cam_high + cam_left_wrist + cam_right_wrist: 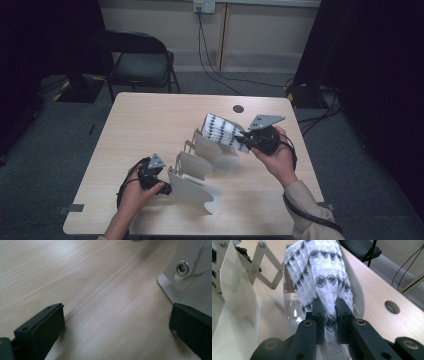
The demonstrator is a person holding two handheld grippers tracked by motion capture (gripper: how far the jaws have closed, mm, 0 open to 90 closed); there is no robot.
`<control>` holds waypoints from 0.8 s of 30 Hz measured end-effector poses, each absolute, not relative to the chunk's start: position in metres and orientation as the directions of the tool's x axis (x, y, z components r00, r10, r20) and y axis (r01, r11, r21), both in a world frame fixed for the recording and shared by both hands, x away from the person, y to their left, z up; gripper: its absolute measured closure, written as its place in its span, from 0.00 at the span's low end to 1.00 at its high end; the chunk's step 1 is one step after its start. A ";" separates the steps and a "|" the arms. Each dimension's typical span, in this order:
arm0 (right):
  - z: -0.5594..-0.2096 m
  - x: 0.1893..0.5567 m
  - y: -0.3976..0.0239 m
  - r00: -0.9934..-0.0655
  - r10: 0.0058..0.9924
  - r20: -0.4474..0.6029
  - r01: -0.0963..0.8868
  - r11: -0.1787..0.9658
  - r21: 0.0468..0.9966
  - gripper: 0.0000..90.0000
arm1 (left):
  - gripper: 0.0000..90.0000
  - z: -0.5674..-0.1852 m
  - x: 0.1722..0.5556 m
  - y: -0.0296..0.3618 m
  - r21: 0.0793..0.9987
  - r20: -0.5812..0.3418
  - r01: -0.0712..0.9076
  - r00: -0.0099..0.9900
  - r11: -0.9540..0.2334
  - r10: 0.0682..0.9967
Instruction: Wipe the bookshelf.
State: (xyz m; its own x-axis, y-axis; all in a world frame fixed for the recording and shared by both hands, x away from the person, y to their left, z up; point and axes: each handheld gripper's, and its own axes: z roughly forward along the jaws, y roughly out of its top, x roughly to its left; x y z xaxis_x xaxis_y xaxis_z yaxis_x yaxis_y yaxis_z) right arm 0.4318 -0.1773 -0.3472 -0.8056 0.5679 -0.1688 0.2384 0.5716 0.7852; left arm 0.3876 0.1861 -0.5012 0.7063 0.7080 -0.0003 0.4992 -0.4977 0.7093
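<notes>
1 rolled black-and-white patterned cloth (223, 131) hangs above the counter (150, 120), clenched in the right gripper (329, 308) jaws over a white folding rack (200, 172) of what look like 3 panels. The left gripper (161, 187) rests jaws released beside the rack, partly hidden by the hand.

Expanding rack (200, 170) placed on counter (150, 115), running from near-left to far-right. Rolled cloth (222, 131) held above rack's far end, clamped in right tool (245, 135). Left tool (167, 189) positioned beside rack's near end. Chair (140, 62) located behind counter.
</notes>
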 end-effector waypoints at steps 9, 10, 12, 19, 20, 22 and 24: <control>-0.363 0.451 -0.170 -0.802 0.580 -0.143 0.284 0.582 0.762 0.90 | 0.00 -0.501 0.388 0.186 0.710 -0.002 0.499 0.706 -0.496 0.708; -0.365 0.451 -0.170 -0.803 0.579 -0.142 0.288 0.585 0.758 0.90 | 0.00 -0.501 0.388 0.186 0.710 -0.001 0.499 0.707 -0.497 0.707; -0.372 0.452 -0.171 -0.803 0.581 -0.133 0.300 0.587 0.752 0.90 | 0.00 -0.501 0.387 0.186 0.712 -0.005 0.501 0.705 -0.492 0.710; -0.393 0.453 -0.172 -0.806 0.581 -0.114 0.328 0.598 0.732 0.90 | 0.00 -0.502 0.388 0.186 0.713 -0.005 0.500 0.705 -0.492 0.709; -0.396 0.453 -0.173 -0.806 0.581 -0.110 0.330 0.596 0.732 0.90 | 0.00 -0.501 0.388 0.186 0.712 -0.005 0.500 0.705 -0.492 0.709; -0.402 0.452 -0.175 -0.803 0.588 -0.098 0.343 0.591 0.731 0.90 | 0.00 -0.502 0.388 0.186 0.712 -0.005 0.500 0.705 -0.492 0.709; -0.409 0.453 -0.175 -0.800 0.594 -0.089 0.353 0.585 0.730 0.90 | 0.00 -0.501 0.388 0.186 0.712 -0.004 0.500 0.705 -0.493 0.709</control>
State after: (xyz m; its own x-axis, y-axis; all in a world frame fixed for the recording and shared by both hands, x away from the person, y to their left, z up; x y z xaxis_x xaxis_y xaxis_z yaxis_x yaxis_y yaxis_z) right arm 0.4526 -0.1754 -0.4088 -0.7999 0.5935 -0.0887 0.3528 0.5847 0.7305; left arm 0.3876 0.1858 -0.5015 0.7054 0.7088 -0.0045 0.5001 -0.4932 0.7118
